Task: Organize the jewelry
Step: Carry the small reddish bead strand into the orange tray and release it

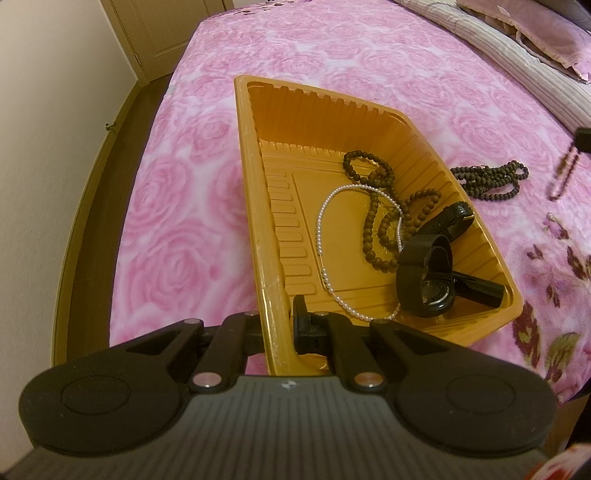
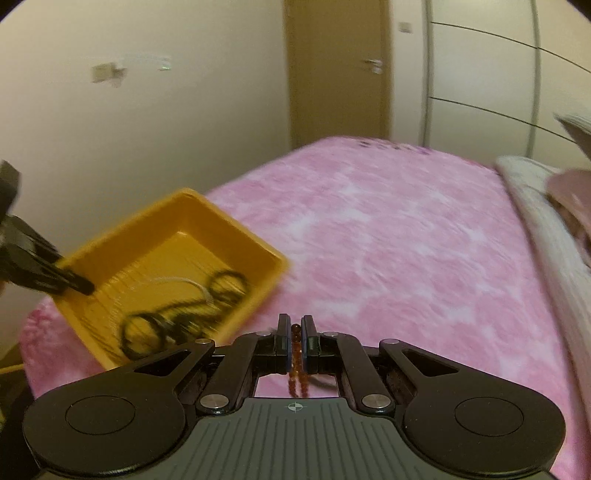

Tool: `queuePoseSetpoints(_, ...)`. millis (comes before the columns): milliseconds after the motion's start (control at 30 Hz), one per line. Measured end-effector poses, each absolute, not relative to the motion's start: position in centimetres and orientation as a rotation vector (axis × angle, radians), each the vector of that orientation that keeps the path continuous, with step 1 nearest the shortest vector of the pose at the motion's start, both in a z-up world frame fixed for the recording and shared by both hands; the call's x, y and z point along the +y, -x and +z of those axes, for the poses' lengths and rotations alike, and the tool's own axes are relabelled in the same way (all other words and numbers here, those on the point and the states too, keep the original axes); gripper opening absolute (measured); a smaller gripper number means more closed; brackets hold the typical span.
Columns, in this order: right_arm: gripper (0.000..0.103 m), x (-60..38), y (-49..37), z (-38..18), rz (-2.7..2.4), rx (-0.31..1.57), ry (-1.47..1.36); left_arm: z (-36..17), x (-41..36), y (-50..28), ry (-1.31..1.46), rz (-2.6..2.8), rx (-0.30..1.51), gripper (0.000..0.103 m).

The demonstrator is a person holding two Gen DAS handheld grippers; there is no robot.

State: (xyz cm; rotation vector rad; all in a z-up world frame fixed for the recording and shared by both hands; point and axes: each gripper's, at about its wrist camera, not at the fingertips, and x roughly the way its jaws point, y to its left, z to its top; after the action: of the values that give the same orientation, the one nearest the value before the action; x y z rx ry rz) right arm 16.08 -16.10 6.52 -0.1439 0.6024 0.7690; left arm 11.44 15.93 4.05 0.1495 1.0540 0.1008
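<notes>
Pink bed (image 1: pixel 295 55); orange tray (image 1: pixel 255 192), right gripper (image 2: pixel 295 325) clamping beads (image 2: pixel 295 363).

**A bedroom in a home**

A wide bed fills both views, spread with a plush pink blanket (image 1: pixel 332 62) printed with roses. At its far right lie a striped cover (image 1: pixel 517 51) and a mauve pillow (image 1: pixel 535 33). Plain cream walls (image 2: pixel 166 122) close the room, with a wooden door (image 2: pixel 336 74) and its lever handle at the far end, and pale wardrobe fronts (image 2: pixel 487 74) to the right of it. A dark floor (image 1: pixel 122 122) runs along the bed's left side.
</notes>
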Motion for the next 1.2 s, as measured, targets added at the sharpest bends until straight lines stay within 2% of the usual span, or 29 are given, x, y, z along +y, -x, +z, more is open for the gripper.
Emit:
queuePoseSetpoints(467, 0.005, -5.7, -16.6, 7.5, 0.998, 0.589, 0.169, 4.0, 15.9, -11.5, -0.146, 0.098, 1.055, 0.005)
queuePoseSetpoints(967, 0.005, -2.3, -19.2, 6.4, 1.021, 0.618, 0.154, 3.8, 16.1, -11.5, -0.141, 0.094, 1.054, 0.005)
queuePoseSetpoints(1200, 0.005, -4.5, -19.8, 6.4, 0.965, 0.634, 0.096, 3.8, 16.3, -11.5, -0.139, 0.093, 1.054, 0.005)
